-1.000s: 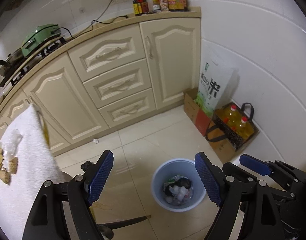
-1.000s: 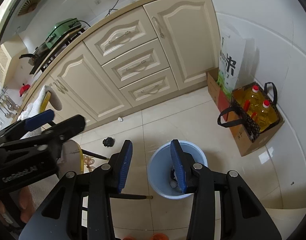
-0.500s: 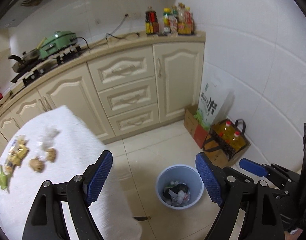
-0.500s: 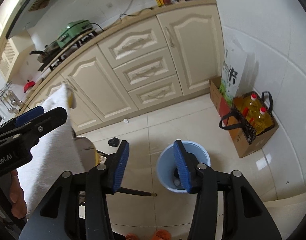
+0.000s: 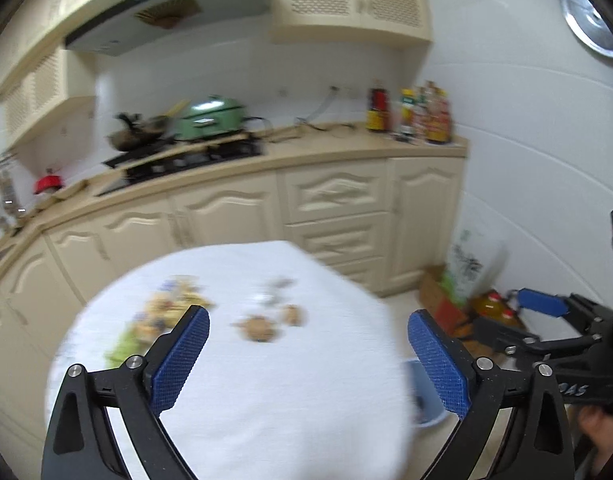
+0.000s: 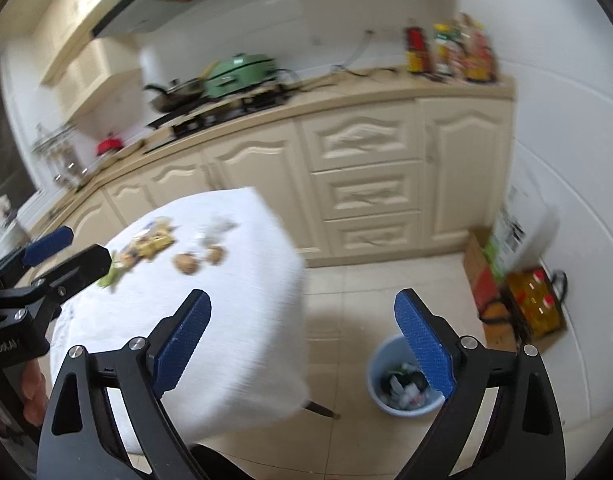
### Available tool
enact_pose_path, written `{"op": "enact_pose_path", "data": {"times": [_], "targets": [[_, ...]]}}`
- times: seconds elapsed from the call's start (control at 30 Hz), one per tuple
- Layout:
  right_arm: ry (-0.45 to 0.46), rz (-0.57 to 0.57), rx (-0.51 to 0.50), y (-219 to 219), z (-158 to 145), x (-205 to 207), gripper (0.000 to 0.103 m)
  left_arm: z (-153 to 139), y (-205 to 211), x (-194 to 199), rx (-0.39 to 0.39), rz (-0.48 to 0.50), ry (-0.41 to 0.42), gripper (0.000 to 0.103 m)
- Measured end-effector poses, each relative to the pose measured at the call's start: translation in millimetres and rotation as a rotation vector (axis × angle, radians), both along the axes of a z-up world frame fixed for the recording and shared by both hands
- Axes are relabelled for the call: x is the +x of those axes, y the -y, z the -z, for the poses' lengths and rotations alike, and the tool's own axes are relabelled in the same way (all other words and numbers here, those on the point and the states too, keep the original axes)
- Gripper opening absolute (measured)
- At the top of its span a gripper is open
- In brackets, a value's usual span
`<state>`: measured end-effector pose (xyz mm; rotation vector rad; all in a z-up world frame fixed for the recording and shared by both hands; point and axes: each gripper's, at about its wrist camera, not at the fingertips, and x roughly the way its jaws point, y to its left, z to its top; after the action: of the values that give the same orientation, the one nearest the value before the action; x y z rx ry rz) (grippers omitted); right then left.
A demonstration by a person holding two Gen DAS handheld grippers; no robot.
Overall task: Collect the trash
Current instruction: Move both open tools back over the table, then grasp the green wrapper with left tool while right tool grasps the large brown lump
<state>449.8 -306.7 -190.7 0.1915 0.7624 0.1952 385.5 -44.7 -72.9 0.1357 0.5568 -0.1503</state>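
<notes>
your left claw (image 5: 308, 344) is spread and empty, with the scraps (image 5: 262, 326) on the white counter (image 5: 266, 400) straight ahead. your right claw (image 6: 302, 336), also spread, sits nearer the bin (image 6: 380, 364).

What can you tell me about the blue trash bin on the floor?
The trash bin is a round, light blue bucket that looks like plastic, standing upright and open on the pale tiled floor, beside the white-covered table. It holds crumpled white and dark scraps. Nothing grips it; the right claw is open above it.
</notes>
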Motion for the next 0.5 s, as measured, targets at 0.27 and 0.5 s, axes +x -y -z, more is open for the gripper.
{"op": "enact_pose_path", "data": {"times": [0.27, 0.5], "targets": [[-0.038, -0.135, -0.061, -94, 15, 40, 0.095, 38, -127, 33, 0.025, -0.206, -0.078, 0.099], [-0.141, -0.170, -0.124, -141, 62, 89, 0.095, 92, -195, 72, 0.002, -0.312, -0.229, 0.095]]}}
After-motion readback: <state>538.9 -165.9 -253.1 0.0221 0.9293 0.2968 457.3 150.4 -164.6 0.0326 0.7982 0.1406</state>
